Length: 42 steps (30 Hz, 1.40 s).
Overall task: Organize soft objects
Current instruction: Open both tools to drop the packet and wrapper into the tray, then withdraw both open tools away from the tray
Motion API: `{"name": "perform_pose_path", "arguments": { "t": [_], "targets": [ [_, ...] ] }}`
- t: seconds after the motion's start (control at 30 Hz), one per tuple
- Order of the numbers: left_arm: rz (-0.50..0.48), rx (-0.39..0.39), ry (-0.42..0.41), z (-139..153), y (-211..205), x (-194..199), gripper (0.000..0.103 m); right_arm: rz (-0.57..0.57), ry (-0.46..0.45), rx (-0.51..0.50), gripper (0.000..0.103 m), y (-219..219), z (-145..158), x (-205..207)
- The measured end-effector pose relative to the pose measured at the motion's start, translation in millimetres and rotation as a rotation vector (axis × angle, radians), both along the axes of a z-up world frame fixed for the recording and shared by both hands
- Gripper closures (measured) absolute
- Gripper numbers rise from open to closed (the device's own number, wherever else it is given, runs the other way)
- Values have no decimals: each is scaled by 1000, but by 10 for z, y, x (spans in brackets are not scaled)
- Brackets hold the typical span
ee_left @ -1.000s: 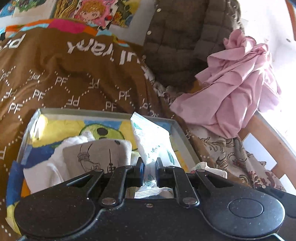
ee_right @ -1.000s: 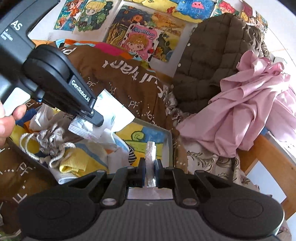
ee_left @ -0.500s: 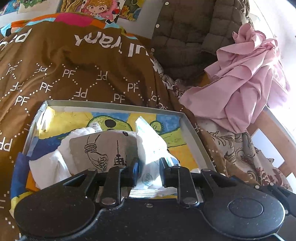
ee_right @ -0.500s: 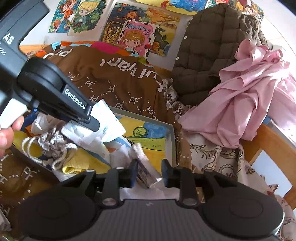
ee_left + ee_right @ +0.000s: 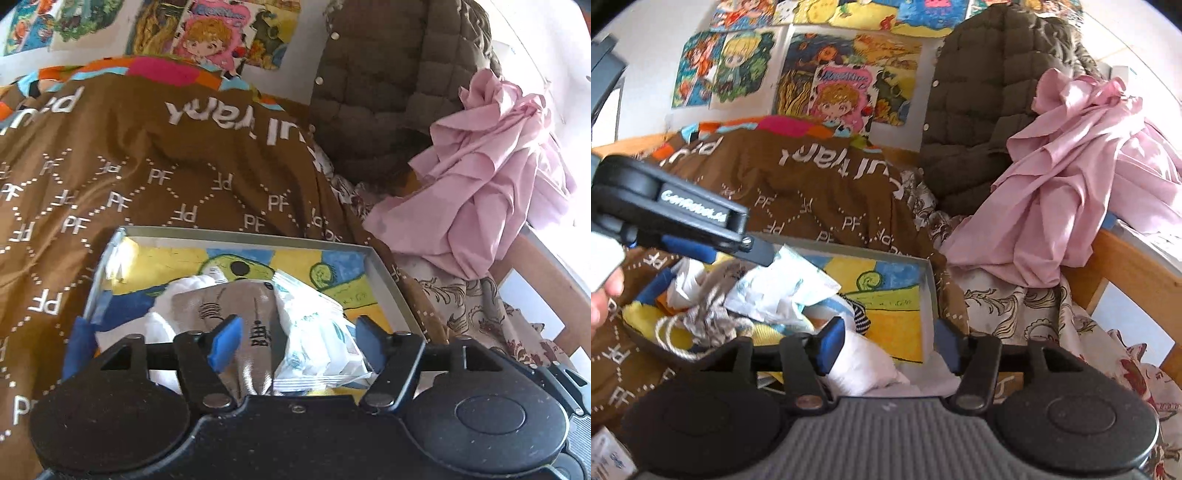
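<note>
Over the shallow tray on the brown blanket, left gripper spread wide above a tissue pack, right gripper likewise released, grasping nothing.

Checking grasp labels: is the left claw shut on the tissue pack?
No. The left claw is wide open; the tissue pack lies loose between its fingers.

The left tool reads "GenRobot.AI"; the brown blanket repeats "PF".
</note>
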<state>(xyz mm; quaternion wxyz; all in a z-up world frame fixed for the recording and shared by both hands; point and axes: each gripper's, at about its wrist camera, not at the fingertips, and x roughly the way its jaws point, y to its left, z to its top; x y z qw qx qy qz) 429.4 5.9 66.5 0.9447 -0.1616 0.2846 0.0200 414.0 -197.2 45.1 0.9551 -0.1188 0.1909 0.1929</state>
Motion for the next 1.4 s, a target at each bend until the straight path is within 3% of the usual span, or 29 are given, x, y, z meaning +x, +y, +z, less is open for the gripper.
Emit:
{"name": "perform_pose_path", "arguments": {
  "t": [0.1, 0.17, 0.23, 0.63, 0.97, 1.2, 1.4],
  "targets": [
    [12, 14, -3, 55, 13, -95, 28, -5, 6, 49, 34, -68, 66, -34],
    [22, 30, -10, 97, 20, -171, 19, -9, 3, 80, 30, -115, 120, -75],
    [32, 38, -20, 146, 30, -248, 16, -13, 1, 114, 23, -159, 174, -123],
    [65, 76, -90, 497, 33, -870, 3, -10, -16, 227, 9, -363, 489, -529],
    [69, 141, -175, 691, -74, -1556, 1, -27, -25, 336, 2, -522, 694, -989],
    [68, 182, -209, 690, -206, -2050, 1, -17, -41, 341, 0, -532, 754, -1400],
    [74, 155, -225, 686, -199, -2435, 1, 1, -51, 315, 0, -497, 758, -1749]
  ]
}}
